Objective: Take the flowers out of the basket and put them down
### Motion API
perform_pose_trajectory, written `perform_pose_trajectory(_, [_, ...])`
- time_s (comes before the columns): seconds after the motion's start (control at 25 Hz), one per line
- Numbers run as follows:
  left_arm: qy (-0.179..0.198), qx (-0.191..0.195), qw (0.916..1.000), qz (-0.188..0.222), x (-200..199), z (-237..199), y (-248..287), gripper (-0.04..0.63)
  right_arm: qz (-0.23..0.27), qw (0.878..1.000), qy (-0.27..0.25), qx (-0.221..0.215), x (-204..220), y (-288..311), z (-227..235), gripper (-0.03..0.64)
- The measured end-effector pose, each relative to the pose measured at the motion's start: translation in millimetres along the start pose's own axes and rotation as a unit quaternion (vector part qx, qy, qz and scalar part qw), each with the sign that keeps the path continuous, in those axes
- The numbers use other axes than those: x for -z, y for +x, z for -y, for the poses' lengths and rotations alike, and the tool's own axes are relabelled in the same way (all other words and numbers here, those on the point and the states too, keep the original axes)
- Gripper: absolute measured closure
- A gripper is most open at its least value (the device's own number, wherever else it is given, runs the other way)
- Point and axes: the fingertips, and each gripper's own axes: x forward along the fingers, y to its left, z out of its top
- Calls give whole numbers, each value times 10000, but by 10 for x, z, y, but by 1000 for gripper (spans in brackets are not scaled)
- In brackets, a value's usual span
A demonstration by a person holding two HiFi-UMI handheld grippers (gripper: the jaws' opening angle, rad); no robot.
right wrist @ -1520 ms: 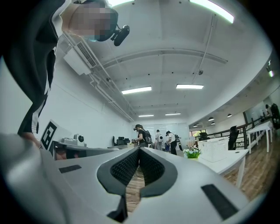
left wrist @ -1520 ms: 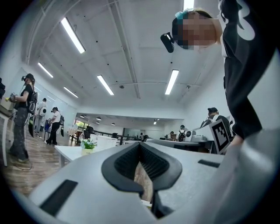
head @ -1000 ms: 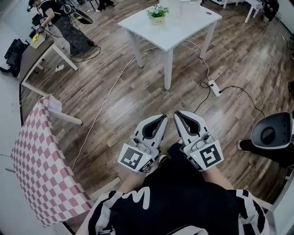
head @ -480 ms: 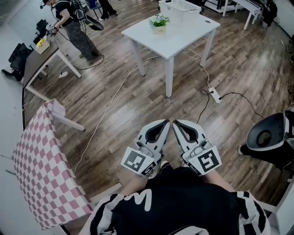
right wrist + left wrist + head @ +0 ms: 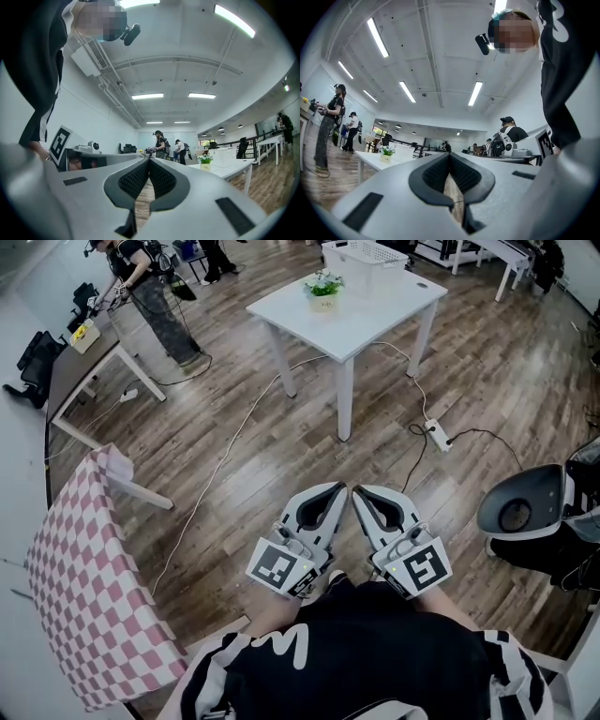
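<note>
A small potted flower stands on a white table far ahead of me, next to a white basket. Both grippers are held low against my body, side by side over the wooden floor, far short of the table. My left gripper is shut with nothing in it. The right gripper is likewise shut and empty. In the left gripper view the closed left gripper points at the room, with the potted flower at left. In the right gripper view the right gripper is closed; the potted flower and basket show at right.
A pink checkered table stands at my left. A power strip and cables lie on the floor near the white table's leg. A round black-and-white object sits at right. A person works by another table at far left.
The view has tilted up a little, bringing the basket into sight. The two grippers have drawn closer together. The round object at right has shifted leftward.
</note>
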Motion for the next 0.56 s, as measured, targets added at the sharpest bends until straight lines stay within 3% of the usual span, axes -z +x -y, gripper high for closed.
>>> perform_pose_trajectory(0.56, [-26, -74, 10000, 13, 18, -95, -135, 592, 29, 10000, 65, -4, 74, 86, -72, 600])
